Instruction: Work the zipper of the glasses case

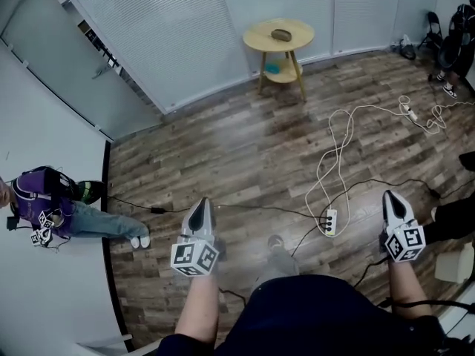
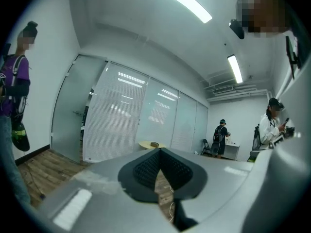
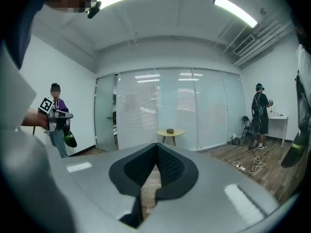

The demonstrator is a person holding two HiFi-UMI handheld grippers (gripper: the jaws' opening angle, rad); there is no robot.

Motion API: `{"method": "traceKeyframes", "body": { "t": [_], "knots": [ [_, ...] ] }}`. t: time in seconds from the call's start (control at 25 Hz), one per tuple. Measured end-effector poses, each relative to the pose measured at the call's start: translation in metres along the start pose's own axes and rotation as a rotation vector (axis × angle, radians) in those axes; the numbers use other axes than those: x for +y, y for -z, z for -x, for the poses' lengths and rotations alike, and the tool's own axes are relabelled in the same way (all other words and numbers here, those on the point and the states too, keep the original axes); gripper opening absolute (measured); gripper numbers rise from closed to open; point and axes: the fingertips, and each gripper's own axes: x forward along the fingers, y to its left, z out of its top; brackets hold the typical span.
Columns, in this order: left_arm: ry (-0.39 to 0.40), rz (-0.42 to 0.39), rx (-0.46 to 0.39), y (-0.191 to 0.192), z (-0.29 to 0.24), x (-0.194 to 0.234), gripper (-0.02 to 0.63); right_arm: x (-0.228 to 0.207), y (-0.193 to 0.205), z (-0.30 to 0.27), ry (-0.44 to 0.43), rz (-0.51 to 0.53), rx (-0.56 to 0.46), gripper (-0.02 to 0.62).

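Note:
The dark glasses case (image 1: 280, 34) lies on top of a small round yellow table (image 1: 297, 28) at the far side of the room, by the glass wall. It shows small and distant as the case (image 2: 154, 144) in the left gripper view and the case (image 3: 170, 130) in the right gripper view. My left gripper (image 1: 200, 205) is held low over the wooden floor, shut and empty. My right gripper (image 1: 390, 196) is level with it to the right, also shut with nothing in it. The closed left gripper (image 2: 159, 150) and the right gripper (image 3: 156, 145) both point toward the table.
White and black cables trail across the floor to a power strip (image 1: 329, 221) between me and the table. A person in purple (image 1: 44, 206) stands at the left wall. Other people (image 2: 221, 135) stand by a desk on the right. Blinds cover the glass wall (image 1: 171, 28).

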Motion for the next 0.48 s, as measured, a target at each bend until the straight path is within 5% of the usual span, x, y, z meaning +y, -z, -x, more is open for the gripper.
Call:
{"method": "traceKeyframes", "body": {
  "t": [0.48],
  "knots": [
    [0.135,-0.042,-0.03,-0.05,-0.172,0.096,0.003,0.044,-0.048,-0.157,0.061,0.041,-0.03,0.006]
  ]
}}
